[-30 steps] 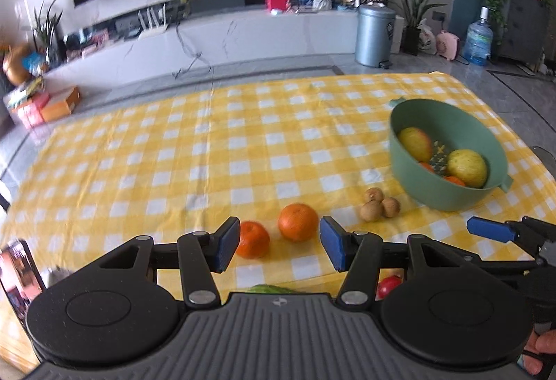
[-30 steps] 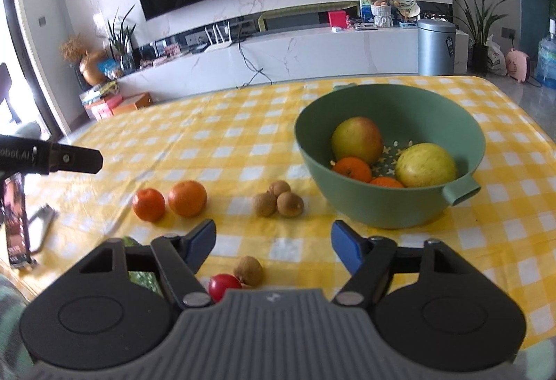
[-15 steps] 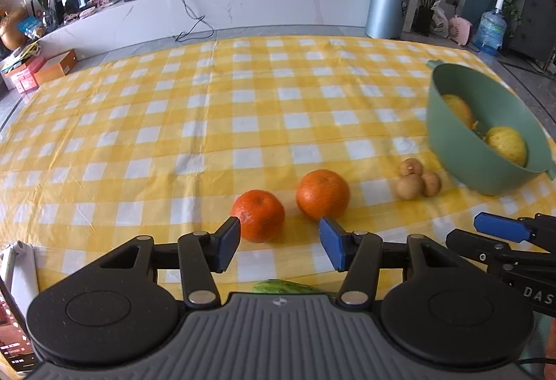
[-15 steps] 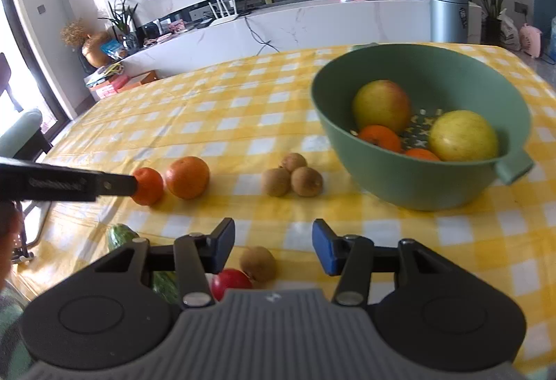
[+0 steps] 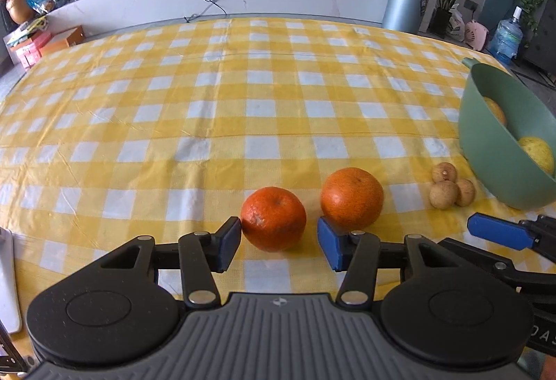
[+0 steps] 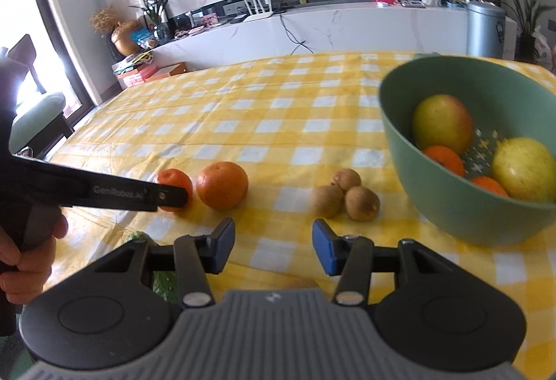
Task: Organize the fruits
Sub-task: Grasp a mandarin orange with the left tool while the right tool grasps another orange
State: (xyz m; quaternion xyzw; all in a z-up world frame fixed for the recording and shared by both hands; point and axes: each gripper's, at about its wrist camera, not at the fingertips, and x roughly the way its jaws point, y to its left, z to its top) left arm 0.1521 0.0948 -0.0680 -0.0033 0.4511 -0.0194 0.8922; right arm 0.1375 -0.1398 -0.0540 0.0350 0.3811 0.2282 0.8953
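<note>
The left gripper, jaws closing around but not yet pinching the smaller tangerine on the checked tablecloth, risks nudging the neighbouring orange; the right gripper hangs open, empty.

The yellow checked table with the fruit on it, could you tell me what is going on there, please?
A person is tidying fruit into a green plastic bowl that already holds apples and small oranges. The left gripper is closing around the smaller round orange, which sits between its blue pads but is not yet squeezed. The right gripper is open and empty, short of three small brown fruits. A larger round orange waits on the yellow checked tablecloth.
</note>
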